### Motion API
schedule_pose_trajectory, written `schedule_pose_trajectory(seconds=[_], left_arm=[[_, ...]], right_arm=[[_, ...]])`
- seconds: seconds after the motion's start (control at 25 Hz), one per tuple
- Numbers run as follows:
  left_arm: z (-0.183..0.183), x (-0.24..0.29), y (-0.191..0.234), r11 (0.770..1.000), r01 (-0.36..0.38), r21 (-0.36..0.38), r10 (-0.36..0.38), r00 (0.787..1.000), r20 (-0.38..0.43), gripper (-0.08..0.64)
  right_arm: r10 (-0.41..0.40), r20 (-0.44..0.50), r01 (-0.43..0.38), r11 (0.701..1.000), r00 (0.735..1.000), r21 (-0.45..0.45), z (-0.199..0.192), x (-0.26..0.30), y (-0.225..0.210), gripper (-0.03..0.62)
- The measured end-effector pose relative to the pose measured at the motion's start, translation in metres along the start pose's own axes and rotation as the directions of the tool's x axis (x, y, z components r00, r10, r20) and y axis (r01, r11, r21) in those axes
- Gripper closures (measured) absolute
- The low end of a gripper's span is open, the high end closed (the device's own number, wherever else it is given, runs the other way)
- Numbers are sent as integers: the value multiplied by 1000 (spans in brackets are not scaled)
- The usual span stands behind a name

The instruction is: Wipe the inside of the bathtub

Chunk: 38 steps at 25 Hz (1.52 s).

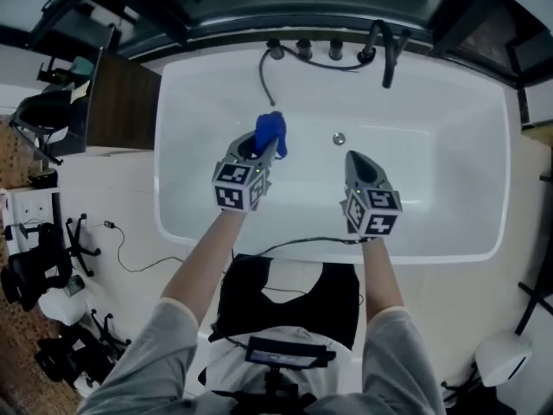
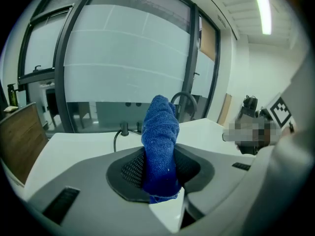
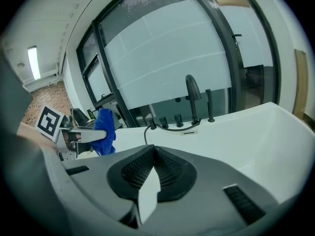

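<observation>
Two grippers are hovering mid-frame over the white bathtub (image 1: pixel 467 145): the left gripper (image 1: pixel 262 150) is clamping a blue cloth (image 1: pixel 271 133), while the right gripper (image 1: pixel 356 158) is keeping its jaws together on nothing. The cloth is hanging clear of the basin, so wiping seems unstarted. Only the head view is showing the drain (image 1: pixel 339 138) — the right gripper view is showing the faucet (image 3: pixel 193 95) against the window (image 3: pixel 172 58).

Before me lies the bathtub (image 1: pixel 449 145), with the taps (image 1: pixel 320 50) on its far rim. My left gripper (image 1: pixel 263 152) hangs over its left half, the cloth (image 1: pixel 271 131) between the jaws. My right gripper (image 1: pixel 359 167) is to the right, near the drain (image 1: pixel 339 138)
</observation>
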<state>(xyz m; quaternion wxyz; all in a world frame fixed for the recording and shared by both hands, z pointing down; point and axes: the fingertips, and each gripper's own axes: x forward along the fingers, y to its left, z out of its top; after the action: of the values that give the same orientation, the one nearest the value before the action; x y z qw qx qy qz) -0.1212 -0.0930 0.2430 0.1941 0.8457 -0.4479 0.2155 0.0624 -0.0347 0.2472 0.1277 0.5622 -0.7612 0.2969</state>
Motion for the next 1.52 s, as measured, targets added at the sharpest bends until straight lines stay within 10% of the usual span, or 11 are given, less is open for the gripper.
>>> schedule_pose_trajectory(seconds=[0.8, 1.52], left_arm=[[-71, 271, 88, 991, -122, 60, 117, 990, 81, 431], [-66, 346, 100, 981, -189, 40, 183, 974, 134, 434]], right_arm=[[-56, 127, 73, 988, 990, -136, -47, 213, -83, 583], [-138, 76, 144, 985, 988, -95, -55, 270, -157, 583]])
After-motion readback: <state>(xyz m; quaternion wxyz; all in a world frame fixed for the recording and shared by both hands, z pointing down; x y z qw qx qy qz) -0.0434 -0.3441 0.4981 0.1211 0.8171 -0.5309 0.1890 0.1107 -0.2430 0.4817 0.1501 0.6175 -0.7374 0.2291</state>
